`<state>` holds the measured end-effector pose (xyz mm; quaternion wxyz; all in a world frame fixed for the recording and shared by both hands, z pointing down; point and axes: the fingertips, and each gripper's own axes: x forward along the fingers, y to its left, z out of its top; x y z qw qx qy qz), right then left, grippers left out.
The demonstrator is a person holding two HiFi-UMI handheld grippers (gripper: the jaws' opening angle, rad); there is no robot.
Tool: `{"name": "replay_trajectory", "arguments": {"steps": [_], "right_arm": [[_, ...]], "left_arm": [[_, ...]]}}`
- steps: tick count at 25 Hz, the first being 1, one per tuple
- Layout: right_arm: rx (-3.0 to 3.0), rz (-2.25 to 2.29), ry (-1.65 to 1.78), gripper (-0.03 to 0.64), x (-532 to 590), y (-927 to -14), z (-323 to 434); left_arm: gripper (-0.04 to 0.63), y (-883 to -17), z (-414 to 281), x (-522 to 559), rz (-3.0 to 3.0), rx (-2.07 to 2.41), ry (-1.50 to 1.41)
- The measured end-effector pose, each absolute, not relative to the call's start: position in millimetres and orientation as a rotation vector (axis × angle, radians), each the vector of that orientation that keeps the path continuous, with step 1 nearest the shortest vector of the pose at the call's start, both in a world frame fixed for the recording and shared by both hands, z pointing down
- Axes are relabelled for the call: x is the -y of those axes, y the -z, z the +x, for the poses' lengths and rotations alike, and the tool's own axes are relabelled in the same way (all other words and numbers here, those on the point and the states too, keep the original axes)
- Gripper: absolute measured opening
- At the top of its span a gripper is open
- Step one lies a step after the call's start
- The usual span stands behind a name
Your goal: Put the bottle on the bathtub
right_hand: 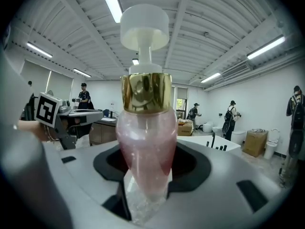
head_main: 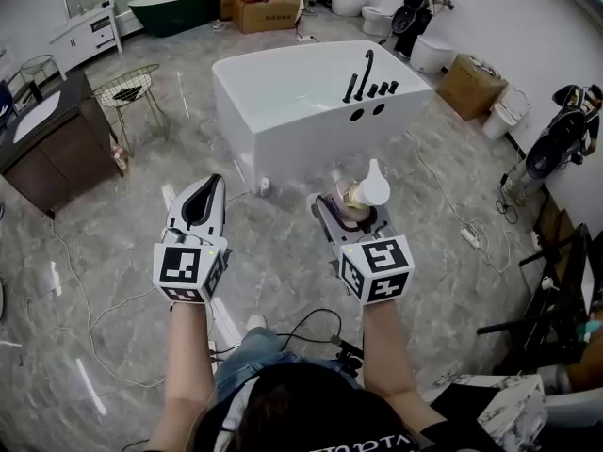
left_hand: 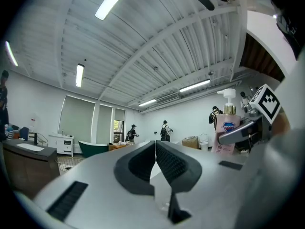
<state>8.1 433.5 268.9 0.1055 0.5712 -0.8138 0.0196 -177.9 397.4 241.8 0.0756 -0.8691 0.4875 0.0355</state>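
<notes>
Right gripper: we clamped the bottle upright, probably for steady carrying.
Left gripper: closed and empty, we held it aside.
Bathtub: ahead, our likely target.

- Left claw: jaws together, nothing between them; held short of the bathtub, tips toward it.
- Right claw: jaws clamped on a pink pump bottle; level with the left claw, equally short of the bathtub.
- Left forearm, right forearm: bare, stretched forward, roughly parallel.
</notes>
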Motion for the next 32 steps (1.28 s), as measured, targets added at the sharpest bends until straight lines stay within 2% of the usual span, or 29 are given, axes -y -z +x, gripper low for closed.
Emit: {"name": "replay_trajectory", "arguments": {"steps": [13,32], "right_arm": [[2.338,1.738,-0.035,0.229,-306.5,-265.1,-11.8],[2.344,1.727,-0.056,0.229,-165.5,-278.9,31.2]], "left_arm": [[0.012,-235.8,-198.8,-256.9,-2.647,-1.396,-0.142],[0.012,-247.1,-156.4,-128.1,-2.643,-1.443,-0.113]]}}
